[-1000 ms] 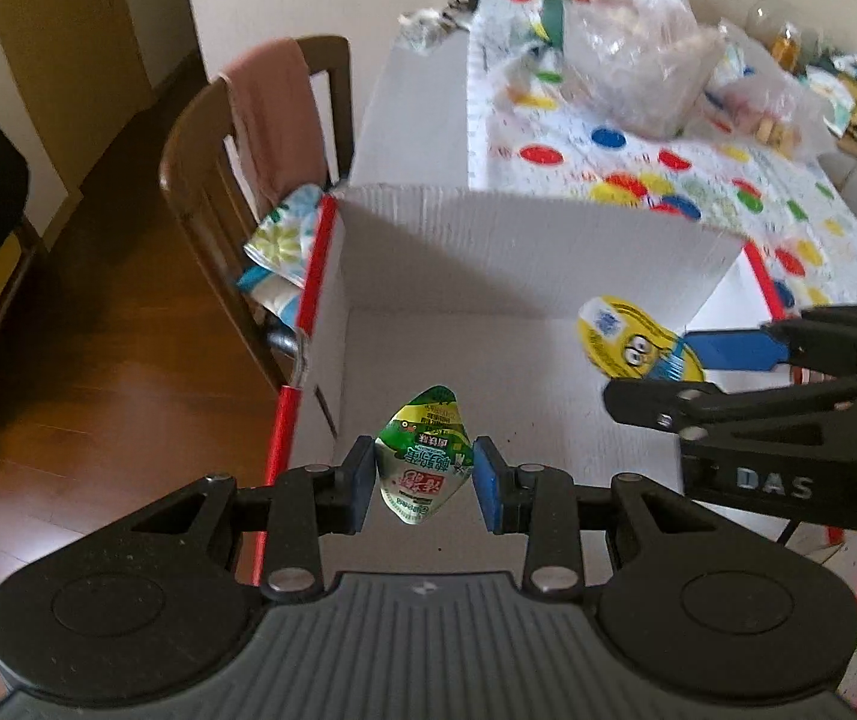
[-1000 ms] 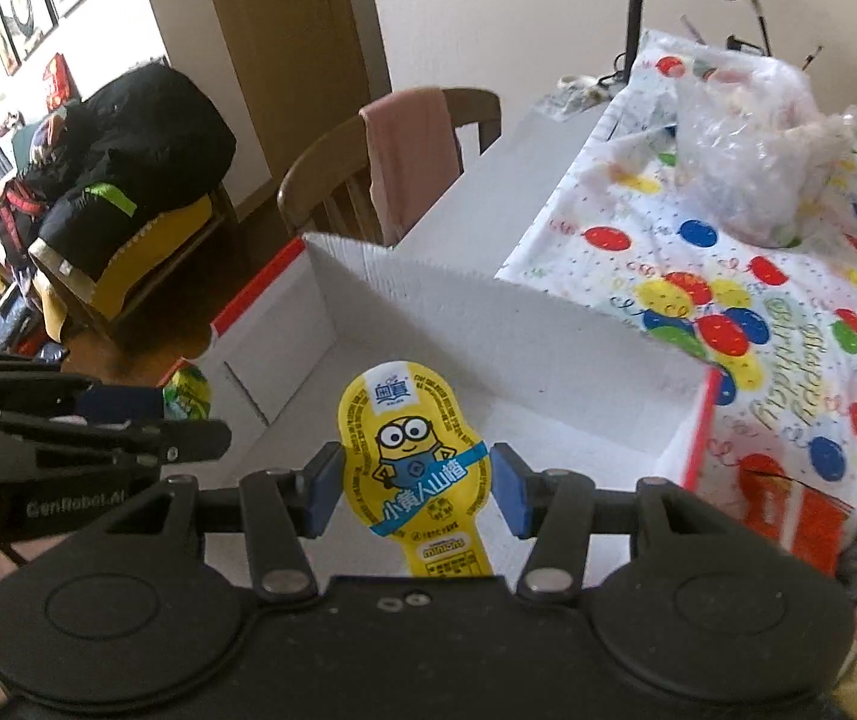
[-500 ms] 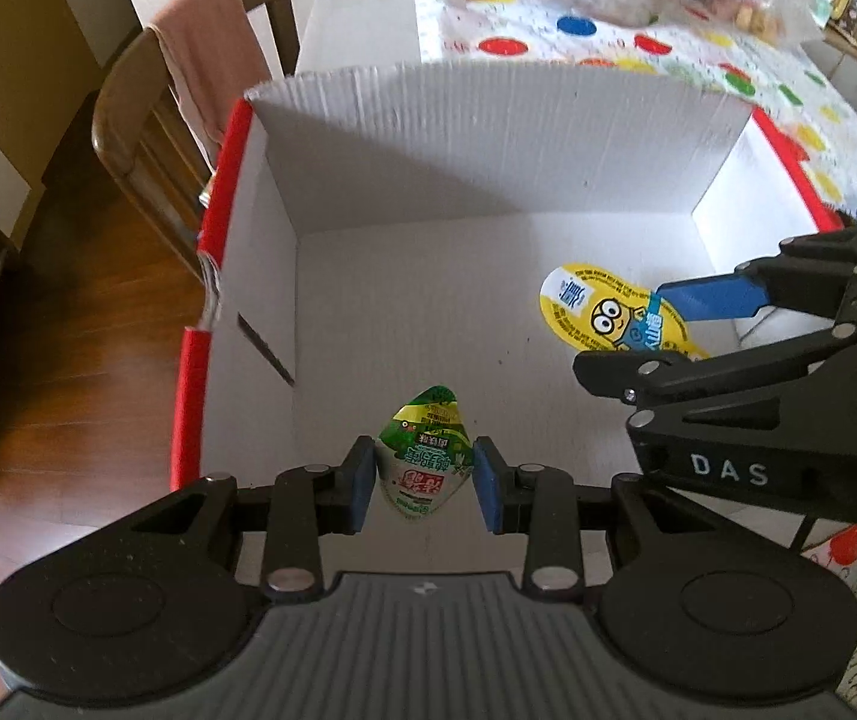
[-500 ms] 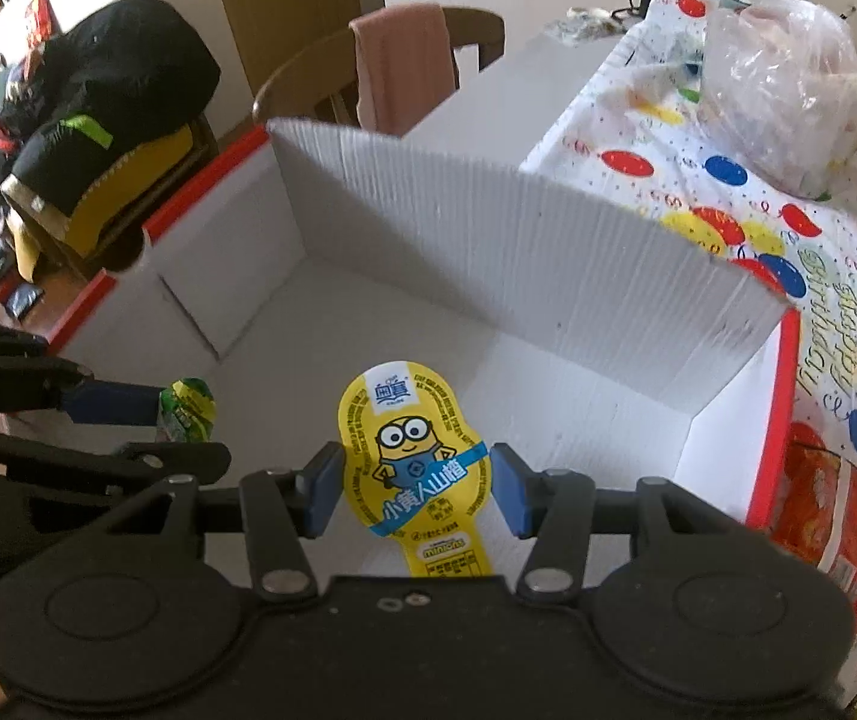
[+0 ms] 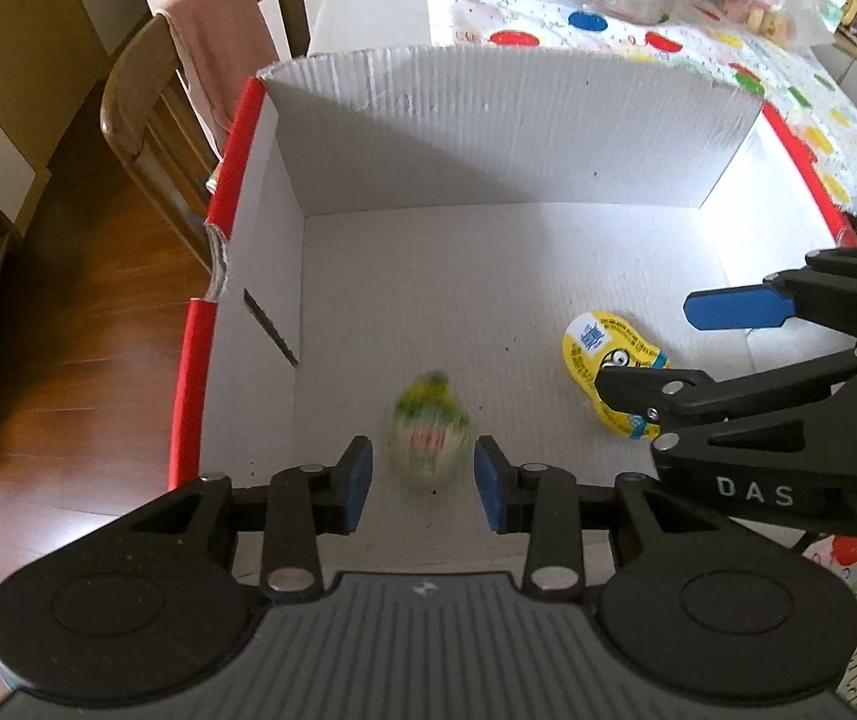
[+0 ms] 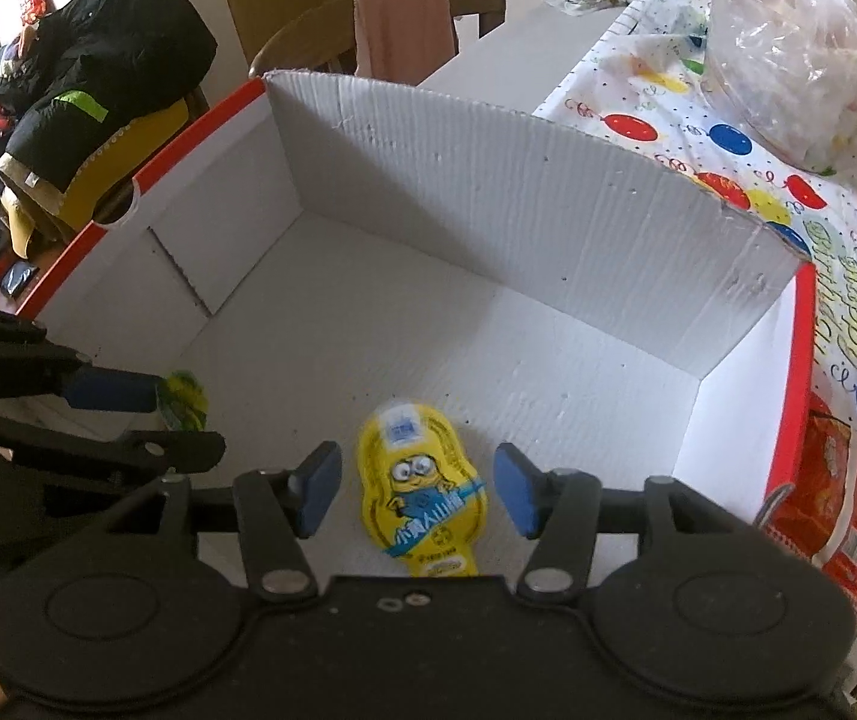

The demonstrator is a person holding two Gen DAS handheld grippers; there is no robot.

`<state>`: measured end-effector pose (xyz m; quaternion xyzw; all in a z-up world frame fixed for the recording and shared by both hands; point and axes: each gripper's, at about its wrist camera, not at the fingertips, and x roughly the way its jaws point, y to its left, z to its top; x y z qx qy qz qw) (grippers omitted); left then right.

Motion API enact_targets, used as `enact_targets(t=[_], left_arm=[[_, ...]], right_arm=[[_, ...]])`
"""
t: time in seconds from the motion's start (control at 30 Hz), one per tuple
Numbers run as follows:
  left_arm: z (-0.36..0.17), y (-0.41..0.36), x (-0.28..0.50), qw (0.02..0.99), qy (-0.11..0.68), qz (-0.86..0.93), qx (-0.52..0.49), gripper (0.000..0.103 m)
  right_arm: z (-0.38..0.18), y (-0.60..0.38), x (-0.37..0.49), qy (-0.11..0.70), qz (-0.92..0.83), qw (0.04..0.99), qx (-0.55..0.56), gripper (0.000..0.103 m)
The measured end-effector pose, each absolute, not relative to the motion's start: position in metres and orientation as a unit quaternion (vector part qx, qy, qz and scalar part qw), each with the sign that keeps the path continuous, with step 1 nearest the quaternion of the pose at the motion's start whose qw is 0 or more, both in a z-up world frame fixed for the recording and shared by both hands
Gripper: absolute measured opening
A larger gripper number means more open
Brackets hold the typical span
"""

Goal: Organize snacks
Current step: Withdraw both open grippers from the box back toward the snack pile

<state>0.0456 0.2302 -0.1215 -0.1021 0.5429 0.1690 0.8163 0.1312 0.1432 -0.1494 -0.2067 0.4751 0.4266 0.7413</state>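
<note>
A: Left tool (image 5: pixel 422 483) first: its jaws are opening, blue pads clear on both sides of the green snack pouch (image 5: pixel 428 441), which shows as a blur between them. Nothing is pinching it.

B: So it's let go?

A: Looks that way to me, dropping or just landed on the floor of the cardboard box (image 5: pixel 512 120). Too smeared to say which.

B: And the other side?

A: Right tool (image 6: pixel 416 495), jaws opening as well, and standing wider. The yellow minion pouch (image 6: pixel 422 492) lies between the pads with a gap each side, flat on the box floor as far as I can judge.

B: Which way does it run?

A: Long axis straight along the tool's line, rounded top pointing away, narrow tail towards the tool body. The green one also points away from its own tool, roughly.

B: Who's closer to what?

A: Each tool sits right over its own pouch. From the left tool, the minion pouch is off to the right and a little ahead, under the right tool's fingers (image 5: pixel 734 306). The two pouches lie near each other but apart, both at the near end of the box.

B: What's next, you reckon?

A: Lift clear, I'd guess. Beyond the box wall to the right there's a red packet (image 6: pixel 836 498) on the balloon-print surface (image 6: pixel 848 276), nearer the right tool, a likely next pick.
</note>
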Motion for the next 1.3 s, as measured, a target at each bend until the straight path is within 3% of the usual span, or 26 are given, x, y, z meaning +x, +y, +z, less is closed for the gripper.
enact_targets(t=[0.33,0.47,0.73,0.83,1.3], left_arm=[[-0.094,0.224,0.033,0.841,0.503,0.168,-0.107,0.046],[-0.082,0.219,0.028,0.851,0.483,0.172,-0.108,0.051],[-0.053,0.205,0.015,0.876,0.439,0.166,-0.112,0.060],[-0.044,0.197,0.011,0.883,0.427,0.157,-0.113,0.061],[-0.018,0.142,0.003,0.912,0.375,0.130,-0.107,0.076]], right_arm=[[-0.122,0.123,0.131,0.459,0.437,0.754,-0.172,0.064],[-0.109,0.114,0.128,0.447,0.441,0.762,-0.160,0.071],[-0.081,0.091,0.127,0.426,0.446,0.776,-0.130,0.074],[-0.070,0.079,0.125,0.414,0.449,0.784,-0.115,0.083],[-0.042,0.012,0.113,0.388,0.443,0.806,-0.057,0.090]])
